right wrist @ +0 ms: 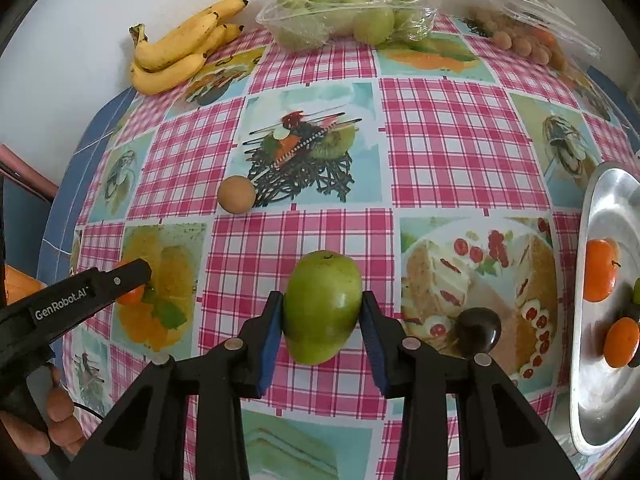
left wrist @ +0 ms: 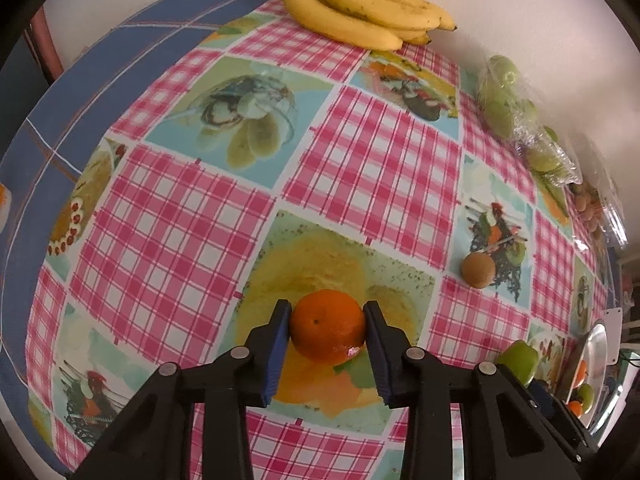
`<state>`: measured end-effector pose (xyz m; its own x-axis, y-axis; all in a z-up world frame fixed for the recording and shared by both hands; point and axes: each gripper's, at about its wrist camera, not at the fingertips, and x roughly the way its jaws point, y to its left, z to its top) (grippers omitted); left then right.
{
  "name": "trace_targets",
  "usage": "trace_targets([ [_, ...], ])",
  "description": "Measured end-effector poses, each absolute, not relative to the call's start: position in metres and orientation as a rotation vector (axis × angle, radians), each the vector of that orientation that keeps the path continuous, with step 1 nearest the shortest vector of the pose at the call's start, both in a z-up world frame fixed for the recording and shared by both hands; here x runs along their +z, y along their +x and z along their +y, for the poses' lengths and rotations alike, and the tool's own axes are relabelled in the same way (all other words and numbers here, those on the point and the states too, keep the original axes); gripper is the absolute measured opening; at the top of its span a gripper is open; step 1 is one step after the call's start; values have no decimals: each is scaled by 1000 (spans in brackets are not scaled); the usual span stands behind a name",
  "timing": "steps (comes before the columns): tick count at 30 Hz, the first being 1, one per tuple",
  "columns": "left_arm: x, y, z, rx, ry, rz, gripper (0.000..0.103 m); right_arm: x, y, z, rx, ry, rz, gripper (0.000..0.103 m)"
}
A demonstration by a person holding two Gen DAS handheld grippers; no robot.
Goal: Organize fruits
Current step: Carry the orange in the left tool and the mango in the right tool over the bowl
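Orange point(left wrist: 328, 326) between left hand-held gripper point(left wrist: 326, 336) pads, touching both.

Left hand-held gripper point(left wrist: 326, 330) clamped; right hand-held gripper point(right wrist: 322, 314) clamped.

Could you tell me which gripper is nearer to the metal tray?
Right. The right gripper, holding the green mango, sits just left of the metal tray; the left gripper, on the orange, lies farther left.

An orange point(left wrist: 328, 326) sits on the bench point(left wrist: 360, 152), pinched between the left gripper point(left wrist: 326, 320) pads. A green mango point(right wrist: 322, 306), stem end away, is clamped upright in the right gripper point(right wrist: 322, 312). Two more oranges point(right wrist: 599, 270) lie on the metal tray point(right wrist: 600, 420).
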<state>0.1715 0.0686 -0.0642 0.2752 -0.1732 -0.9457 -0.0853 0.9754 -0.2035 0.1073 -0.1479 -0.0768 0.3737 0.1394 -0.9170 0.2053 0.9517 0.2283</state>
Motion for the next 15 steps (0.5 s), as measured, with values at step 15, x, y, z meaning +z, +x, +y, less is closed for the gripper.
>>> trace_targets([
  [15, -26, 166, 59, -106, -201, 1199, 39, -45, 96, -149, -29, 327, 1120, 39],
])
